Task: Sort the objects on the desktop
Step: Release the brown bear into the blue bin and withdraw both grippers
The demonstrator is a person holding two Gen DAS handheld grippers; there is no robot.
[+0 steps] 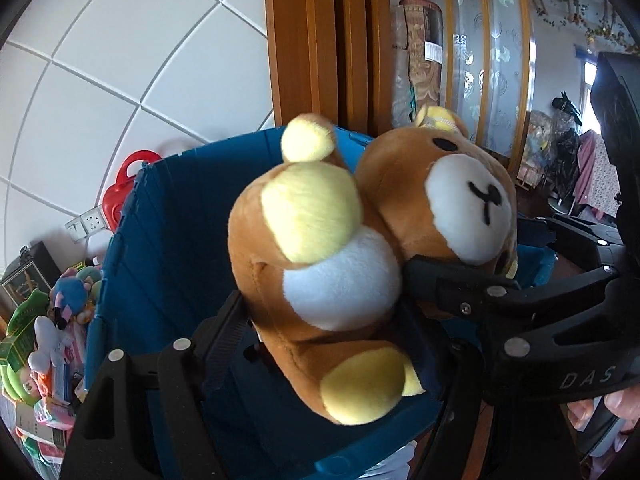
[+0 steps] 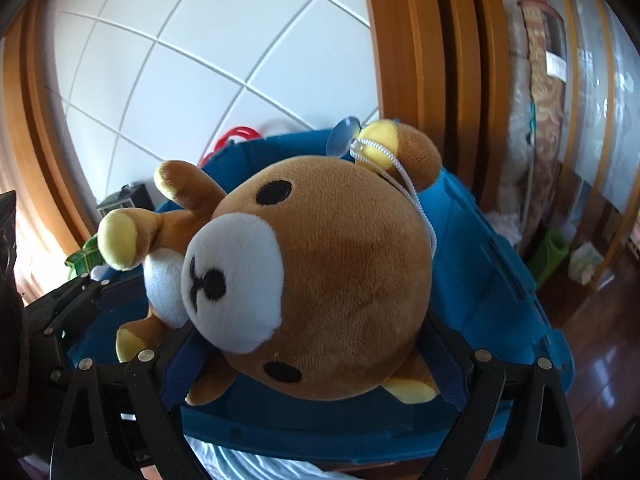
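Plush bear [image 1: 340, 264] held by both grippers, left gripper [image 1: 324, 304] clamping its body, right gripper [image 2: 316, 360] its head, mid-frame over the open blue bin [image 1: 160, 208]; drop pending, toy pile [image 1: 48, 344] lower left seemingly unsorted.

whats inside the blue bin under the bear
Only bare blue walls of the blue bin show; the plush bear, held over it, hides most of the bottom.

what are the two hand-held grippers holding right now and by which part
Both hold the plush bear: the left hand-held gripper clamps its body, the right hand-held gripper clamps its head.
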